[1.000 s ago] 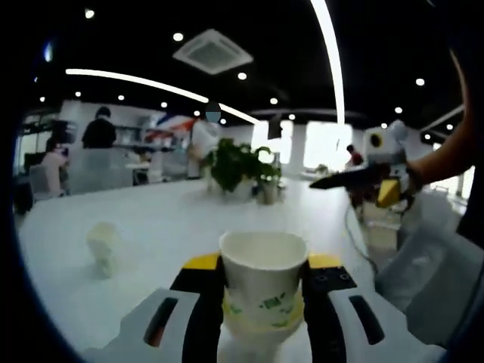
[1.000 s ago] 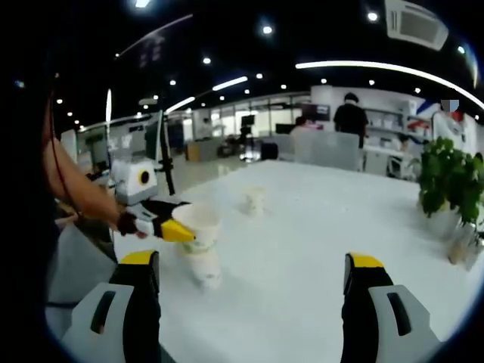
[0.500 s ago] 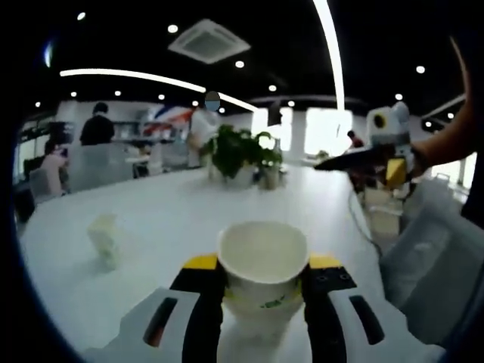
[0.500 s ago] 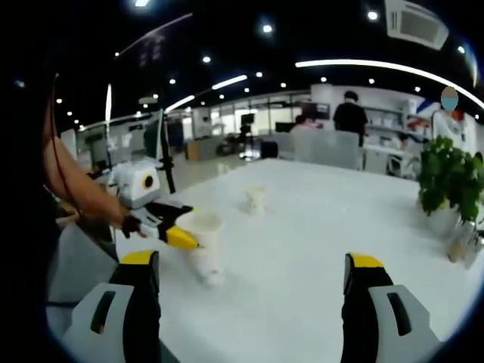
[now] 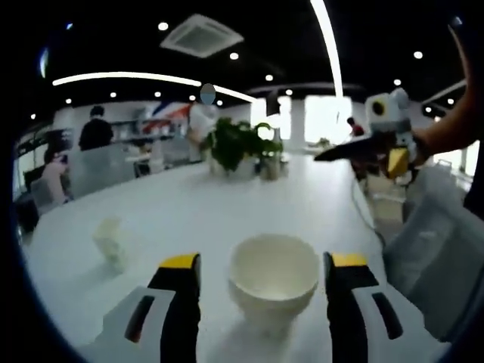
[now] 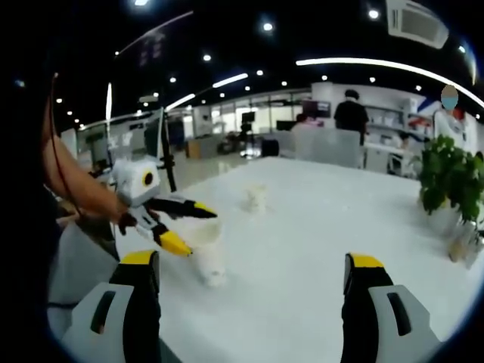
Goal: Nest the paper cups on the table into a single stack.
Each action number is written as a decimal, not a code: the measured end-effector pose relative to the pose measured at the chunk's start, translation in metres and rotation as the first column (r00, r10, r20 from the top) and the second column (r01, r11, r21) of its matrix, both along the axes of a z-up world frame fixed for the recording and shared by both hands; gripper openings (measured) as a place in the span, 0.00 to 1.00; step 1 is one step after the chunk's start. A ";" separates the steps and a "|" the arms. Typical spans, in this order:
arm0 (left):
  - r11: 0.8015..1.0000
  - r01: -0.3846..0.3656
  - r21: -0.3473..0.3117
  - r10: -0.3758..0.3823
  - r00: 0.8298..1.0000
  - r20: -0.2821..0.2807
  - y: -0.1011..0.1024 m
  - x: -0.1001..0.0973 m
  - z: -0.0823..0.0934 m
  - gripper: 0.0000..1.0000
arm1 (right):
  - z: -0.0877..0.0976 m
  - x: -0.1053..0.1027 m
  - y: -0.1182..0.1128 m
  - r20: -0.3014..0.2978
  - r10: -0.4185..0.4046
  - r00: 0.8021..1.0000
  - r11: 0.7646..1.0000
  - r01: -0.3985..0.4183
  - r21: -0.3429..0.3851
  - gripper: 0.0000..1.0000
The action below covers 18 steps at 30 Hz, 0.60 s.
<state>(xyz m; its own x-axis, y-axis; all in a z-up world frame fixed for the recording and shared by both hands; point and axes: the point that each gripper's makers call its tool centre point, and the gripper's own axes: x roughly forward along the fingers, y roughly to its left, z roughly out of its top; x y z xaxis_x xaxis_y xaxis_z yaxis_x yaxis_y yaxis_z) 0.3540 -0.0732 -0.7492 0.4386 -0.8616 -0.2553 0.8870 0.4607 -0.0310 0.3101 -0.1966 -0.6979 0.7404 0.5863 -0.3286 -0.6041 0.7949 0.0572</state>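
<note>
Left gripper: fingers wide, one on each side of the cup stack, not touching it. Stack upright on the white desk, near the edge closest to the person; seen in the right gripper view at, between the parted fingers of the left gripper.

Lone cup: well apart, further in on the desk.

Right gripper: fingers wide, holding nothing.

Plants: far desk edge.
</note>
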 end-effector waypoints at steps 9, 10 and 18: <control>0.992 -0.121 -0.047 0.122 0.993 0.001 0.030 0.024 0.039 0.92 | 0.010 0.012 -0.004 0.014 -0.007 1.000 1.000 0.007 -0.016 1.00; 0.988 -0.147 -0.055 0.148 0.989 0.013 0.035 0.028 0.045 0.97 | 0.010 0.013 -0.005 0.014 -0.011 1.000 1.000 0.011 -0.019 0.99; 0.967 -0.243 -0.077 0.246 0.969 0.020 0.086 0.040 0.078 0.98 | 0.010 0.028 -0.018 0.030 -0.043 0.999 0.999 0.044 -0.020 0.99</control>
<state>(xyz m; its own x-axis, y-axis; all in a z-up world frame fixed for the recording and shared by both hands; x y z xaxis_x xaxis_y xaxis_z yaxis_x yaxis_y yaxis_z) 0.3938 0.0124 -0.6710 0.6445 -0.7432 -0.1800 0.7487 0.6611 -0.0487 0.3376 -0.2147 -0.6882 0.7746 0.5468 -0.3178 -0.5702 0.8212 0.0233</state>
